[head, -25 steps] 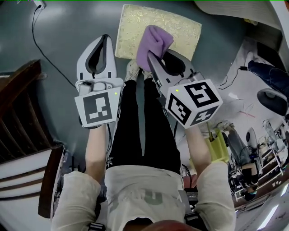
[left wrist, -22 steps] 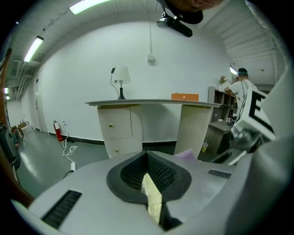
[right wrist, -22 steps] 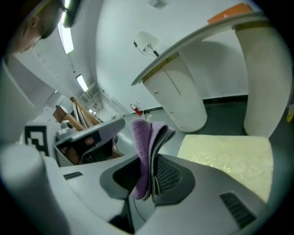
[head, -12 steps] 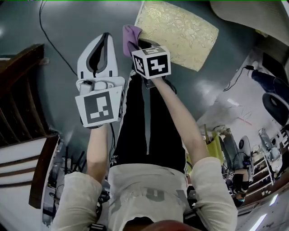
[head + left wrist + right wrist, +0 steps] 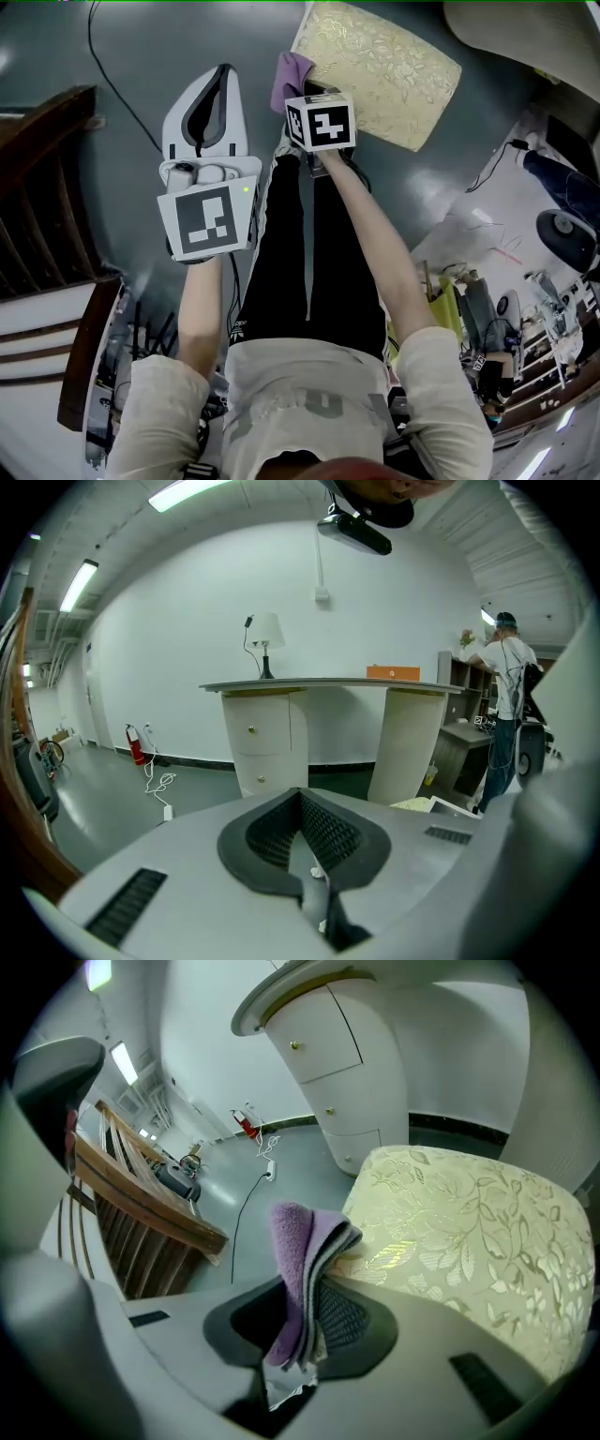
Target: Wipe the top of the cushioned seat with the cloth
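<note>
Right now the right tongs (image 5: 305,1321) pinch the purple cloth (image 5: 302,1241) tight, and the folded cloth sticks up out of them. The cloth sits at the left edge of the yellow seat (image 5: 469,1222), not over the middle of it. I cannot tell if it touches the seat or just hangs beside it. From the head view most of the cloth seems to be off the seat, over the grey floor (image 5: 141,56). The left tongs (image 5: 302,832) are pressed together with nothing in them, and they point away from the seat. I think this is the wiping step, with the cloth at the end of one swipe or the start of a new one. Most of the seat top is bare on the right side. The next move, I guess, calls for sliding the cloth back onto the top, pushing it down flat, and dragging it across to the far right corner without letting go.
</note>
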`<state>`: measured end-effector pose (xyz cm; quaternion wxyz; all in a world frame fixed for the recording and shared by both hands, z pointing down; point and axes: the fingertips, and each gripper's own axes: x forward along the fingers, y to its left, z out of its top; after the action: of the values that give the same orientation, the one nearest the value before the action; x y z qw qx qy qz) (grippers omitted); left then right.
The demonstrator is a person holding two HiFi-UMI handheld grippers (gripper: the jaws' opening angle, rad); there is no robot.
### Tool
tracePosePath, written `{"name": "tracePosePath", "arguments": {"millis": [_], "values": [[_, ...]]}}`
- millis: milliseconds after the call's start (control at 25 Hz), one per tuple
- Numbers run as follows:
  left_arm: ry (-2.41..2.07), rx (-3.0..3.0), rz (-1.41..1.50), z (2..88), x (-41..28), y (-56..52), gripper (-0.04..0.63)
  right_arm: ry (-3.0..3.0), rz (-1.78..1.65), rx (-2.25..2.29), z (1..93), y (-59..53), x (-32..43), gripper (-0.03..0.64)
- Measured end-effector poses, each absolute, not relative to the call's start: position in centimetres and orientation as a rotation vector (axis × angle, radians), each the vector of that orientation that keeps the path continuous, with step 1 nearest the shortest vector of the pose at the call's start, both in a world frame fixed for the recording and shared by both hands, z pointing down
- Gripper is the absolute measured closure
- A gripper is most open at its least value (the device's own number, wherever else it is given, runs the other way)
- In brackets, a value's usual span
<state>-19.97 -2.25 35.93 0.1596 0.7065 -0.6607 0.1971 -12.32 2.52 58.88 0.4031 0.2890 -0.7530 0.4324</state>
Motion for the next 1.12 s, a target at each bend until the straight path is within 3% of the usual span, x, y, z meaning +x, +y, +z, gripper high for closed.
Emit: {"name": "tracePosePath", "arguments": {"millis": [320, 1120], "values": [[-1.826, 2.080, 0.573, 36.1, -18.0, -3.5, 0.589, -1.876, 1.076, 0.737, 58.4, 2.9, -8.8, 0.528], [-1.632, 2.279, 0.587, 35.9, -7.9, -5.4, 0.589, -1.675, 1.088, 0.996, 59.0, 4.8, 12.0, 0.527]]}}
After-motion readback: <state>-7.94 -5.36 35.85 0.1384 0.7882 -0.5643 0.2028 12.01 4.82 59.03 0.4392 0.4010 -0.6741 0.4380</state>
